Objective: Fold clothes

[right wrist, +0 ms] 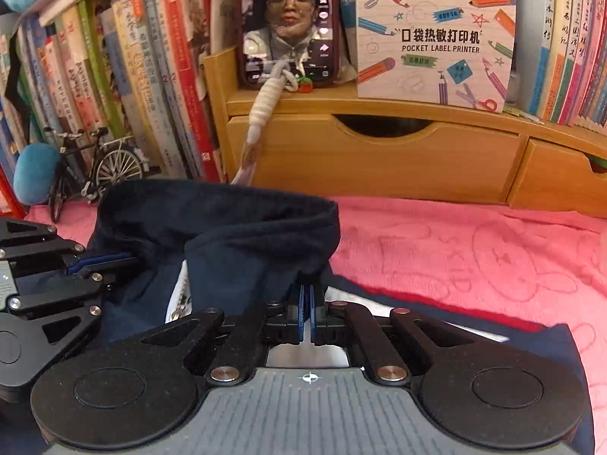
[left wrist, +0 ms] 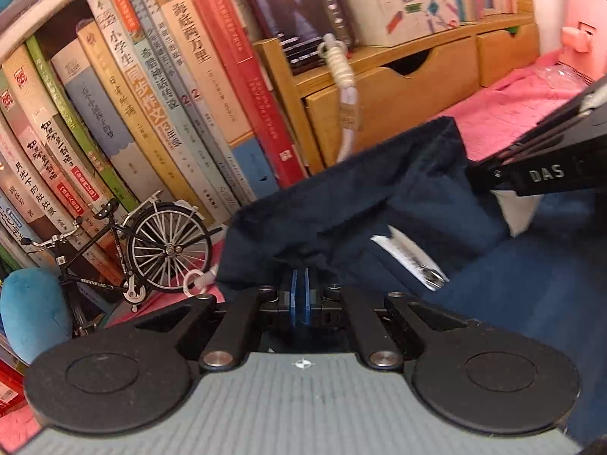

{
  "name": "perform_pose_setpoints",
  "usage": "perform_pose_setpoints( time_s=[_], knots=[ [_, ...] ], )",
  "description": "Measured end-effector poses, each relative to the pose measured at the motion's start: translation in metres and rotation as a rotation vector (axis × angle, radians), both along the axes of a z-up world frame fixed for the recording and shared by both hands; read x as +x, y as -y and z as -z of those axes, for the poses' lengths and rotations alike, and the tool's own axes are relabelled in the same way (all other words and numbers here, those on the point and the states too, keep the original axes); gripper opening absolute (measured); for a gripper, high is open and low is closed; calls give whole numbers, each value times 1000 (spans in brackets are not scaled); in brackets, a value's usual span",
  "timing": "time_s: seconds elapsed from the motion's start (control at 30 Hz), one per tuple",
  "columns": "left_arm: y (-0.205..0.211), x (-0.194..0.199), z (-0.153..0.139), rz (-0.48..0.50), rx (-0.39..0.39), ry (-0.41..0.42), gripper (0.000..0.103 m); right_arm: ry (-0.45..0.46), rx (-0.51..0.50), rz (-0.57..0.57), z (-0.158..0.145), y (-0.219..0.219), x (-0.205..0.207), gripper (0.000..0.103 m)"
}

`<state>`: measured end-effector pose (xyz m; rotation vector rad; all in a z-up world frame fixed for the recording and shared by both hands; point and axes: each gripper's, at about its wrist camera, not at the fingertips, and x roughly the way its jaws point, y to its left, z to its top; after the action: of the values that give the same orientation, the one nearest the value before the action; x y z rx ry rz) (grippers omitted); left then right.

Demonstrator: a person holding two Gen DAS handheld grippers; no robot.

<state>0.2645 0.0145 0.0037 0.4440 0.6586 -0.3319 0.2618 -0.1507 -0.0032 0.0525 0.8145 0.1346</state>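
Observation:
A dark navy garment point(right wrist: 227, 227) lies bunched on a pink towel point(right wrist: 455, 250), its upper edge lifted into a raised fold. My right gripper point(right wrist: 306, 295) is shut on that fold's right end, its blue pads pressed together over the cloth. My left gripper point(right wrist: 129, 258) comes in from the left and pinches the fold's other end. In the left wrist view my left gripper point(left wrist: 299, 290) is shut on the navy garment point(left wrist: 379, 197), and my right gripper point(left wrist: 481, 176) bites into the cloth at the right. A white label point(right wrist: 180, 295) shows inside the garment.
A wooden drawer organiser point(right wrist: 379, 159) stands behind the towel, carrying a phone point(right wrist: 290, 26) and a label printer box point(right wrist: 436, 38). A white cord point(right wrist: 265, 102) hangs from the phone. Books point(right wrist: 151, 76), a model bicycle point(right wrist: 98, 167) and a blue plush point(right wrist: 34, 178) fill the left.

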Motion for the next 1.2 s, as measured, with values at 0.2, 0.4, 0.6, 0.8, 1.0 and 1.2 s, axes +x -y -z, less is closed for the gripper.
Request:
perform_pose_setpoints(
  time_s=[0.2,0.4,0.6,0.8,1.0,1.2],
  knots=[
    [7,14,13,-27,84,67,3,44,-19,98,7,8,19,1],
    [-30,-21,-24,-29,-161,69,18,110,123,84,-19,35,-17,18],
    [-28,-85,-21,73,-102,115,35,73,2,-168,-17,12,-62,20],
    [-21,-98,5,64,-39,99,48,48,-67,-110,-6,-17,-35,16],
    [-36,-148,-16,11,-56,172,66,333,-413,-130,-41,-54,-102,57],
    [-71,-193,-12,-140,43,222,76,463,-497,-419,-38,-110,-192,66]
  ],
)
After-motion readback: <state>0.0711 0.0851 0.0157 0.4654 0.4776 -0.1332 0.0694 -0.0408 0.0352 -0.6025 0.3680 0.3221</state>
